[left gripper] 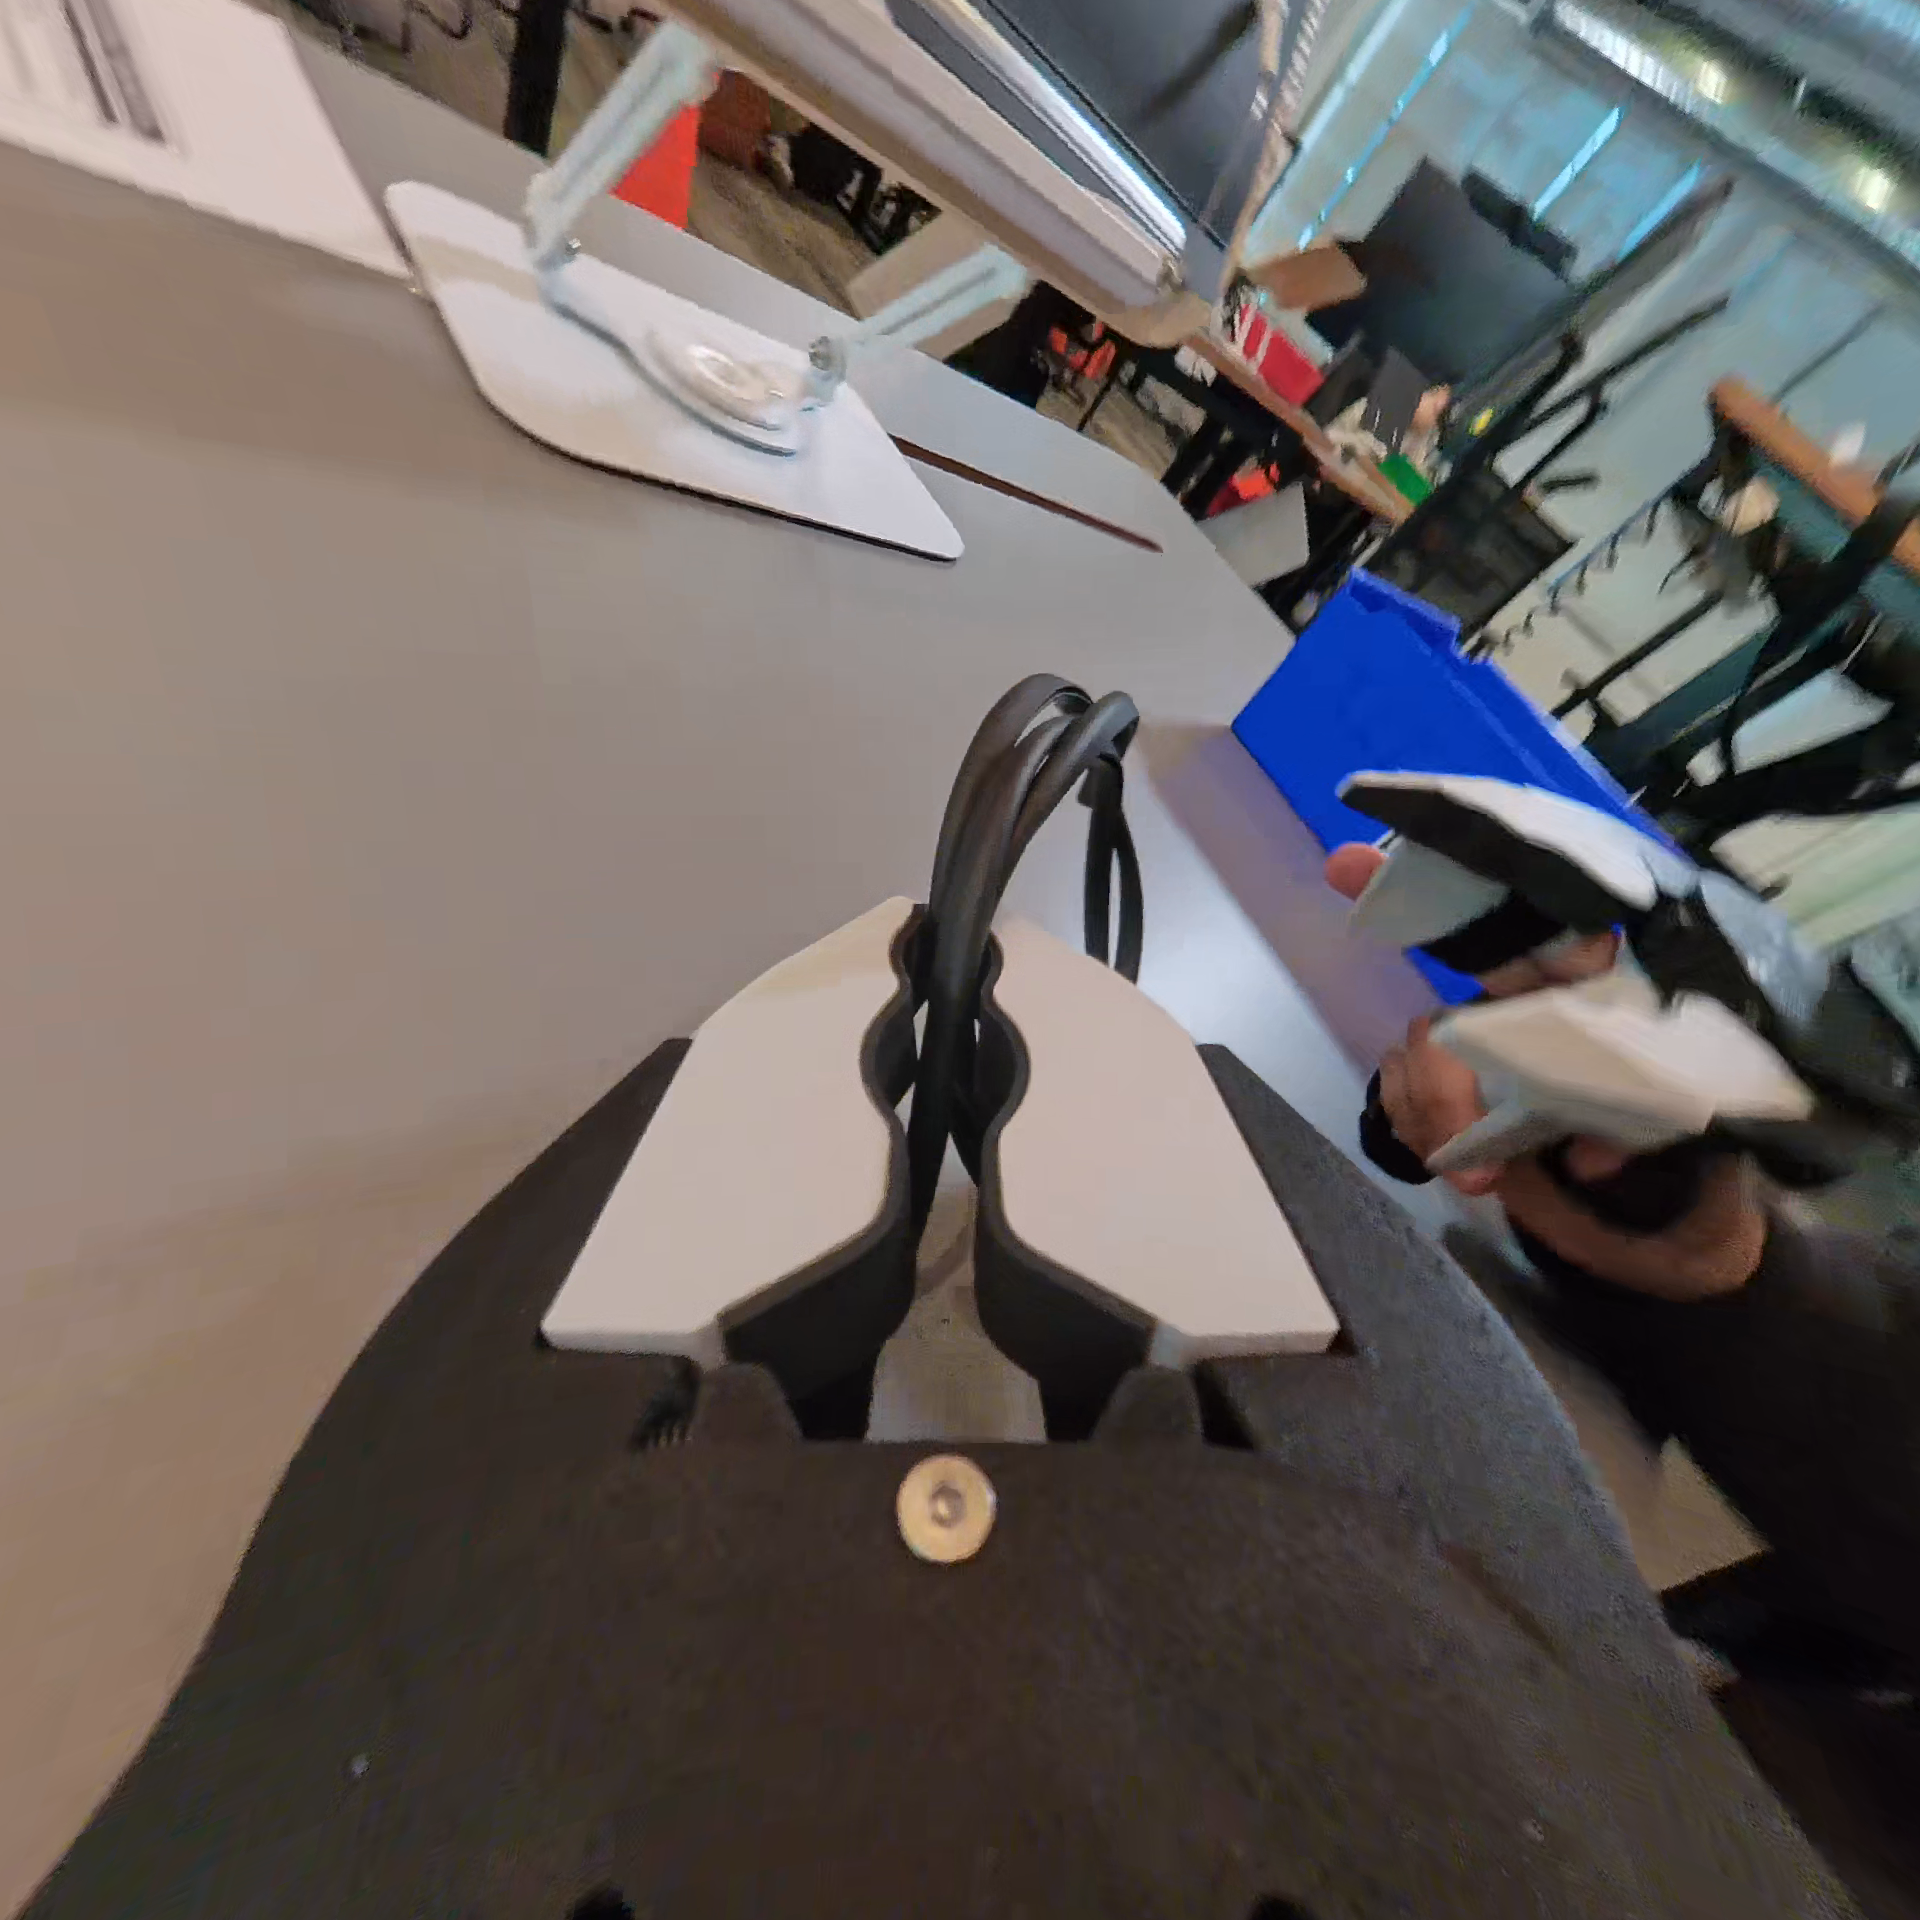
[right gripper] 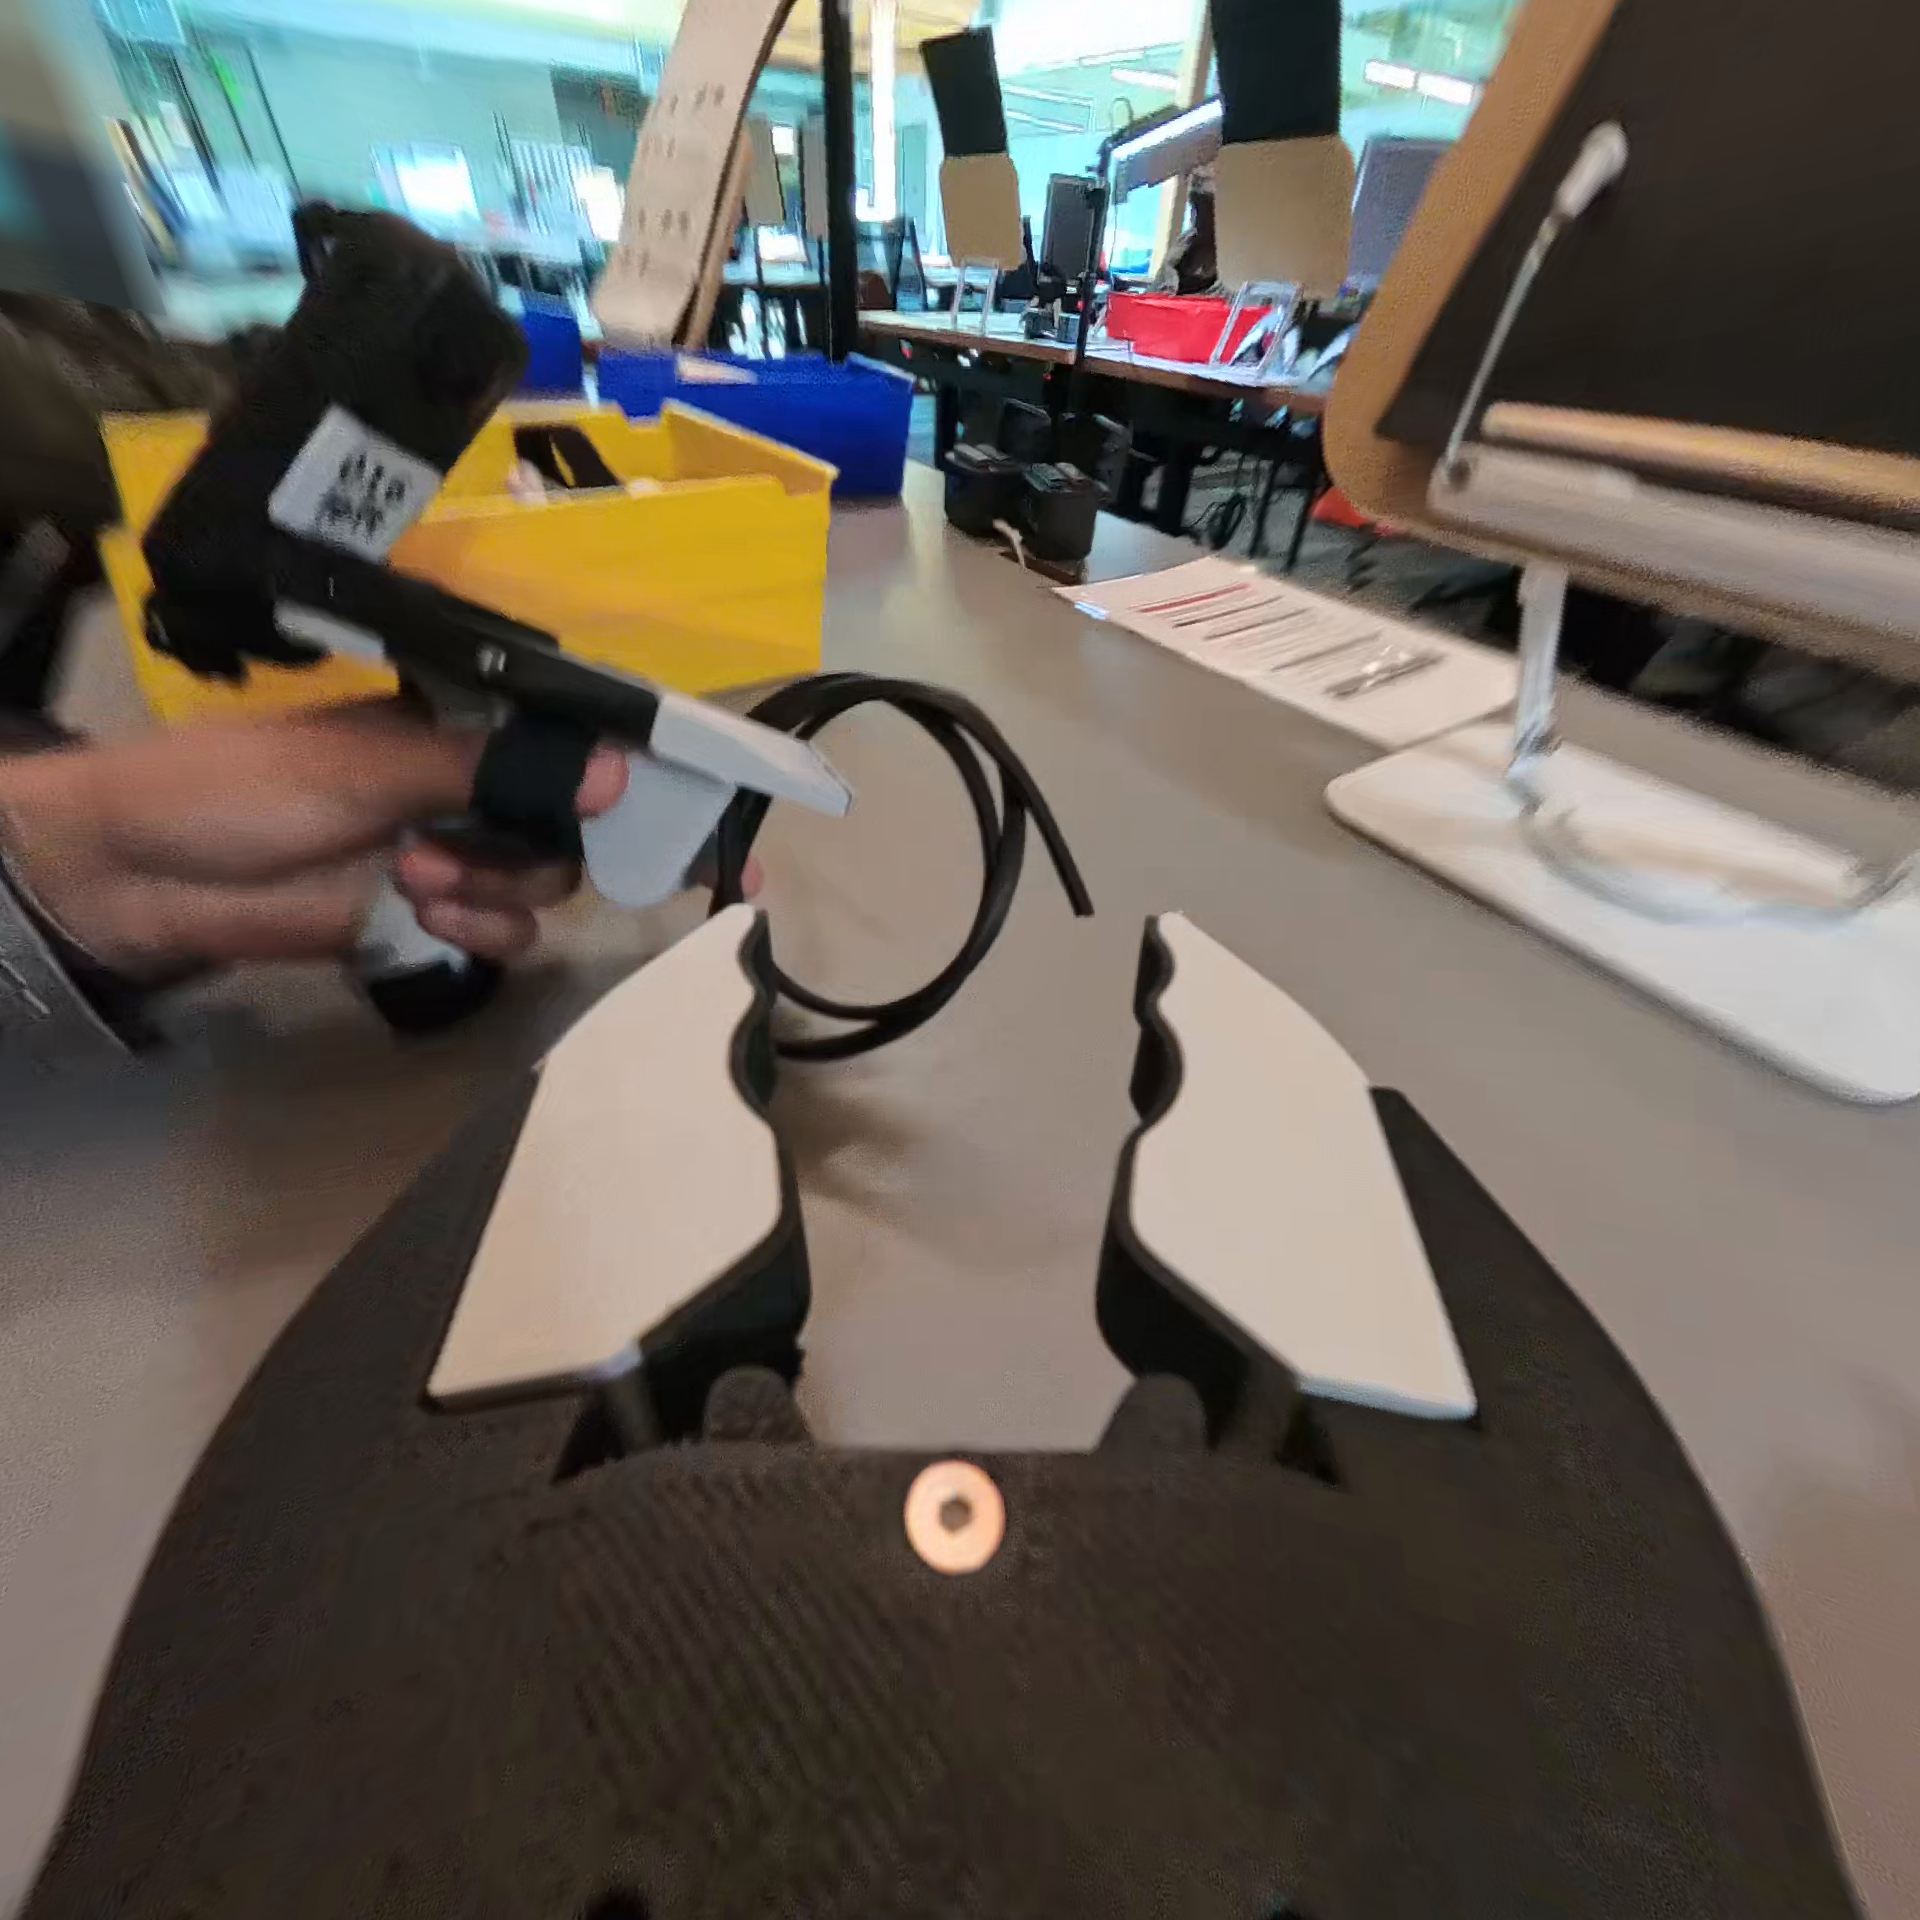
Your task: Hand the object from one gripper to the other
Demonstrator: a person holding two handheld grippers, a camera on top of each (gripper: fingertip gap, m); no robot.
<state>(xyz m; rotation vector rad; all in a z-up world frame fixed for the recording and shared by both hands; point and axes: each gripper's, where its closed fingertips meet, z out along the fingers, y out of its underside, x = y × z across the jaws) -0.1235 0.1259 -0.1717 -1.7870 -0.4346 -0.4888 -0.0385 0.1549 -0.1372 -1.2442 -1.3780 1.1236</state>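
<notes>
Left gripper (left gripper: 945, 935): white plastic fingers with black inner pads, closed on a coiled black rubber-sheathed cable (left gripper: 1023, 810); the strands run between the pads and the loop rises past the fingertips.
Cable position: held above the flat grey tabletop (left gripper: 416, 831), not resting on it. In the right wrist view the cable loop (right gripper: 935, 831) hangs from the left gripper (right gripper: 769, 821), with one loose end pointing down to the right.
Right gripper (right gripper: 956, 925): fingers spread wide, nothing between them; it points at the loop, whose lower arc passes just beside the tip of its left finger. Contact cannot be confirmed.
Right gripper, left wrist view (left gripper: 1455, 925): off to the right, apart from the cable, held by a person's hand (left gripper: 1475, 1122).
Left hand (right gripper: 260, 821): wrapped round the handle of the left gripper; blurred.
Surroundings: white flat-based monitor stand (left gripper: 665, 416) on the tabletop; blue plastic bin (left gripper: 1403, 727) beyond the table edge; yellow plastic bin (right gripper: 623, 561) behind the left gripper; printed paper sheet (right gripper: 1299, 634) beside the stand.
</notes>
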